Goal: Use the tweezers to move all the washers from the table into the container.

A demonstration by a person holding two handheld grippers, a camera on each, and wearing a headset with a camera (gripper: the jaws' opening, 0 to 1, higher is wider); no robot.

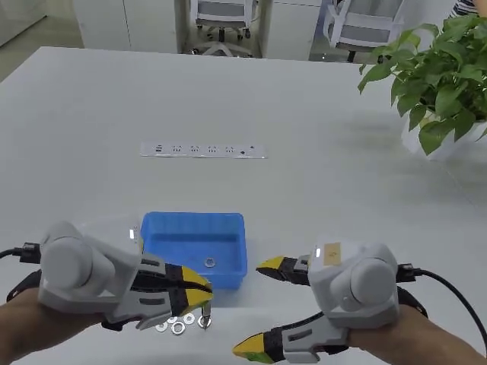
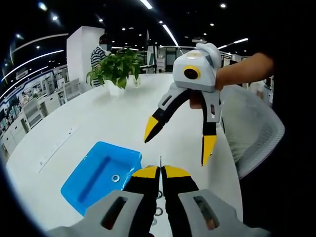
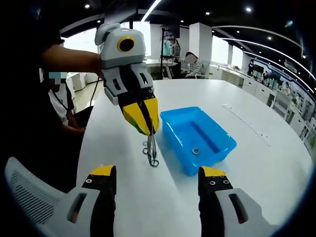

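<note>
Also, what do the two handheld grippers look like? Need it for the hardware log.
They match. The left gripper and the right gripper each have a rounded pale grey housing and black jaws with yellow tips. A black cable leaves the rear of each. The right one has a small tan sticker on top. In the head view the person's forearms are bare, with no sleeves.

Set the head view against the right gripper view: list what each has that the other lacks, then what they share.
Head view adds: the potted plant and office chairs beyond the table. Right gripper view adds: people at a far desk and a mesh chair back. Shared: the blue container with one washer inside, the left gripper shut on the tweezers, loose washers beneath it, the open right gripper.
</note>
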